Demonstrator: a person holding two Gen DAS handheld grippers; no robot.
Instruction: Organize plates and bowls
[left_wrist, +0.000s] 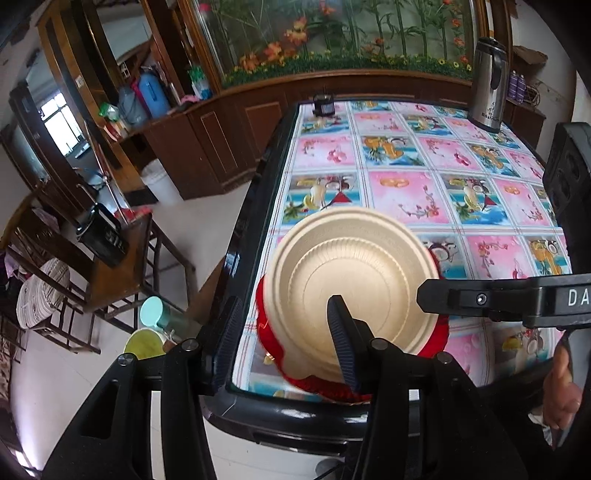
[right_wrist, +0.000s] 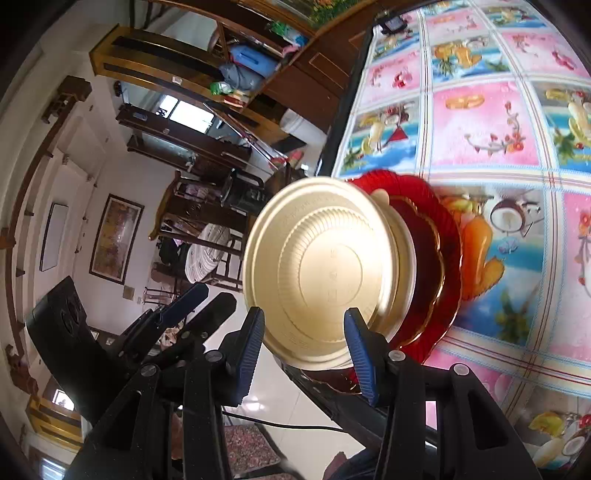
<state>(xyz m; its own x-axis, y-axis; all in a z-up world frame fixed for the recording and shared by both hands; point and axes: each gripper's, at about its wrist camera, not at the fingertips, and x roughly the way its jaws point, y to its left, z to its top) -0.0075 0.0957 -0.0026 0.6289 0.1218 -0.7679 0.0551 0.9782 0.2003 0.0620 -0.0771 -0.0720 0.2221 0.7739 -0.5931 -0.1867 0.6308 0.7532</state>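
Because the stack of pale gold ribbed plastic bowls (left_wrist: 351, 284) on scalloped red glass plates (left_wrist: 269, 332) sits at the worktop (left_wrist: 424, 177) corner, a nudge from either gripper, left (left_wrist: 284, 336) or right (right_wrist: 304, 350), both jaws wide and empty, could tip it off.

Table with bright picture cloth (left_wrist: 424, 177), brown wooden cabinets (left_wrist: 207, 140) behind it, shiny white floor (left_wrist: 177, 229) beside it, sunny window (left_wrist: 61, 118) far left.

The left gripper (left_wrist: 282, 332) hangs over the table's (left_wrist: 258, 206) near corner, jaws spread wide. The right gripper (right_wrist: 304, 347) sits beside it at the same corner, jaws likewise apart, rolled sideways to the tabletop.
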